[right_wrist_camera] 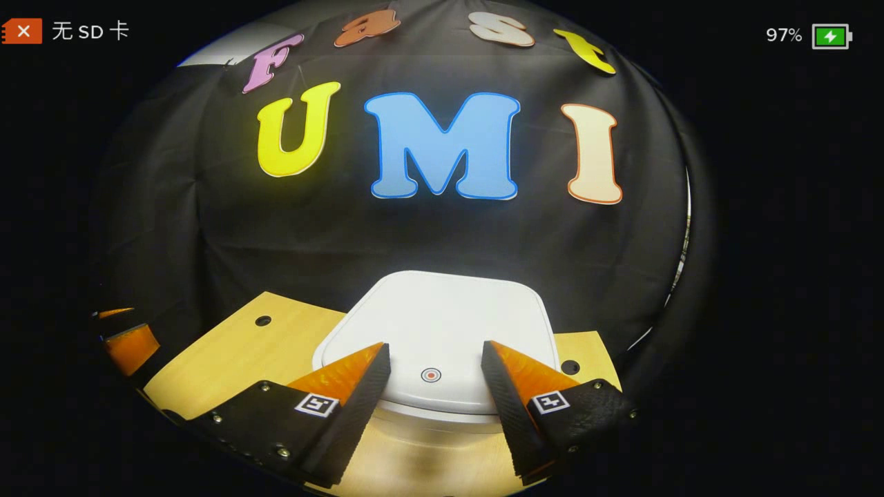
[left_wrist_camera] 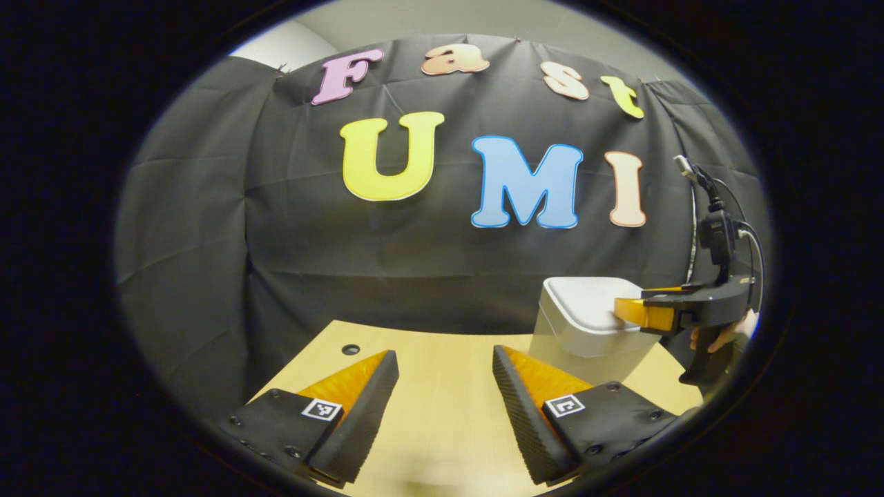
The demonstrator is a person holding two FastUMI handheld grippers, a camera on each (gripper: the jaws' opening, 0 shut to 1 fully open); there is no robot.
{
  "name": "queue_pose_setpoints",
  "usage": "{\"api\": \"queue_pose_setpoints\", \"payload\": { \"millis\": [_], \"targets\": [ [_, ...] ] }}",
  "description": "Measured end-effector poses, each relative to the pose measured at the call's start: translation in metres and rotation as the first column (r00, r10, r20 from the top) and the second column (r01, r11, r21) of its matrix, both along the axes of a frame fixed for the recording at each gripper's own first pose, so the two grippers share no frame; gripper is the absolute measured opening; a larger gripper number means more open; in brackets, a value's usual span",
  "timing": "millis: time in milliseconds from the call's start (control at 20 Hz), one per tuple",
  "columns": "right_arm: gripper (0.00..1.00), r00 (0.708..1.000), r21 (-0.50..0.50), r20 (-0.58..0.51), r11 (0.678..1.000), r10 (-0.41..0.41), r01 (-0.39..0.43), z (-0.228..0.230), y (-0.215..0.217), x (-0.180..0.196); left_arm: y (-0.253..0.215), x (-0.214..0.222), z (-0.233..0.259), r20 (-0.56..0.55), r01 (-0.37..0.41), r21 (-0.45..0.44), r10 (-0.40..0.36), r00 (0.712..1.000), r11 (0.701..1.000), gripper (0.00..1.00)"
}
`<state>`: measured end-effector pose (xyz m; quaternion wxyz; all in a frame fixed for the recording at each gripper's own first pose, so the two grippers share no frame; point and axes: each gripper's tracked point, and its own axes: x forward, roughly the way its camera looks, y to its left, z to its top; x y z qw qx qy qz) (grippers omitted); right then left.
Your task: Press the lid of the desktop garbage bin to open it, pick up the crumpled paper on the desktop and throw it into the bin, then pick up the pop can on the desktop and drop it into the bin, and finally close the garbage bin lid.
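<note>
The white desktop garbage bin (right_wrist_camera: pixel 442 324) stands on the wooden table with its lid down; a small round red mark (right_wrist_camera: pixel 430 375) sits near the lid's front edge. My right gripper (right_wrist_camera: pixel 435 362) is open, hovering just over the lid's front part, with the round mark between its fingers. In the left gripper view the bin (left_wrist_camera: pixel 583 321) is at the right, and the right gripper (left_wrist_camera: pixel 632 314) reaches over its top, held by a hand (left_wrist_camera: pixel 722 337). My left gripper (left_wrist_camera: pixel 445 369) is open above bare table, to the left of the bin, holding nothing.
The light wooden table (left_wrist_camera: pixel 442 414) ends at the black cloth wall behind. Small round holes (left_wrist_camera: pixel 350 349) (right_wrist_camera: pixel 263 320) (right_wrist_camera: pixel 570 366) sit near the table's back edge. The left gripper's fingers (right_wrist_camera: pixel 128 345) show at the far left of the right gripper view.
</note>
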<state>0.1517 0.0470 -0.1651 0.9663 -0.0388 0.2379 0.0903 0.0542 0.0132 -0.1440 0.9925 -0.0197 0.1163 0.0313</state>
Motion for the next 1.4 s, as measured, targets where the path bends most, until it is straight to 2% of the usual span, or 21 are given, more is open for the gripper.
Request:
{"api": "queue_pose_setpoints", "payload": {
  "millis": [850, 1400],
  "targets": [
    [0.87, 0.991, -0.011, 0.125, 0.999, -0.039, 0.041, -0.007, 0.001, -0.006, -0.003, -0.001, -0.008, -0.007, 0.011, 0.001, -0.011, 1.000, 1.000, 0.92],
    [0.88, 0.990, -0.012, 0.136, 1.000, -0.026, 0.028, -0.011, 0.000, -0.010, -0.005, -0.011, -0.008, -0.003, 0.010, -0.002, -0.010, 1.000, 1.000, 0.92]
  ]
}}
